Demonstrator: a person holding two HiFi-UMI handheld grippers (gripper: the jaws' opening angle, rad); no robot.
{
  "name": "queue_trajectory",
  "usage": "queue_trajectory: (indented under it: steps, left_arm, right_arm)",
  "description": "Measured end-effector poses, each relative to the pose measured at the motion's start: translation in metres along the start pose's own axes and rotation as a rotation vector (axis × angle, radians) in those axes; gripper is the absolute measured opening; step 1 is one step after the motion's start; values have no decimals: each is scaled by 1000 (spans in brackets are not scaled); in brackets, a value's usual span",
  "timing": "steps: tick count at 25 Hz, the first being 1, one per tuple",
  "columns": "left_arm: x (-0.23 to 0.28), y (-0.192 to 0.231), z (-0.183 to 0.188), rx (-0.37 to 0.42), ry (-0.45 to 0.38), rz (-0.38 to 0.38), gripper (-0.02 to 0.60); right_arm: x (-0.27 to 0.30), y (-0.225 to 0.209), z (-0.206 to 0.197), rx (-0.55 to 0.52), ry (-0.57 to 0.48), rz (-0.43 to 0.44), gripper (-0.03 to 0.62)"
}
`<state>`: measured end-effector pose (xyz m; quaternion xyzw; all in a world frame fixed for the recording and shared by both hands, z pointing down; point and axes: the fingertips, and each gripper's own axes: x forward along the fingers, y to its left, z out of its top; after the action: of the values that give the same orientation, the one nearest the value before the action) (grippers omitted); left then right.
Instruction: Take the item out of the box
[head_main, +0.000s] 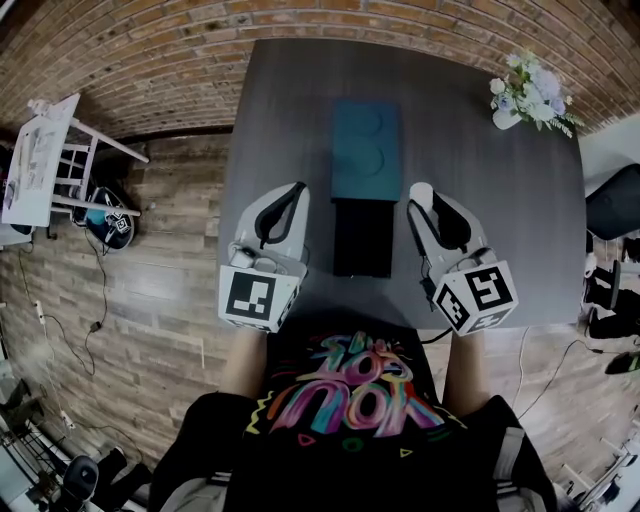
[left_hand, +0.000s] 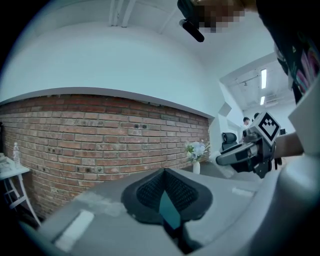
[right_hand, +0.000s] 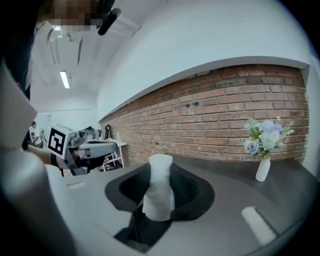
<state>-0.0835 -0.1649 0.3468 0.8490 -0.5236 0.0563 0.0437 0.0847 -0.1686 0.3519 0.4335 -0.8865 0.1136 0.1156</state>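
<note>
On the dark table (head_main: 500, 220) lies an opened box: a teal part (head_main: 365, 150) with two round hollows, and a black part (head_main: 362, 238) just in front of it. My right gripper (head_main: 420, 200) hovers to the right of the black part, shut on a small white rounded item (head_main: 421, 192). In the right gripper view that white item (right_hand: 159, 187) stands upright between the dark pads (right_hand: 187, 190). My left gripper (head_main: 297, 190) is left of the box, and its fingertips meet (left_hand: 165, 172) with only a thin teal sliver showing below them.
A white vase of pale flowers (head_main: 530, 100) stands at the table's far right corner and shows in the right gripper view (right_hand: 264, 140). A white rack (head_main: 50, 160) stands on the wooden floor at the left. A brick wall runs behind the table.
</note>
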Motion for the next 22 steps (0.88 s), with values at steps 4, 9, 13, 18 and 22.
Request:
queue_trajectory:
  steps: [4, 9, 13, 18, 22]
  left_arm:
    - [3, -3, 0, 4, 1, -4, 2]
    - [5, -5, 1, -6, -3, -7, 2]
    - [4, -5, 1, -13, -3, -6, 2]
    - [5, -1, 0, -16, -3, -2, 2]
    - [5, 0, -1, -14, 1, -3, 2]
  right_arm:
    - [-13, -12, 9, -11, -56, -39, 124]
    - [-29, -21, 12, -14, -110, -82, 124]
    - [-35, -22, 12, -13, -135, -102, 124]
    - [-32, -24, 8, 13, -126, -103, 124]
    - [-30, -24, 4, 34, -122, -101, 124]
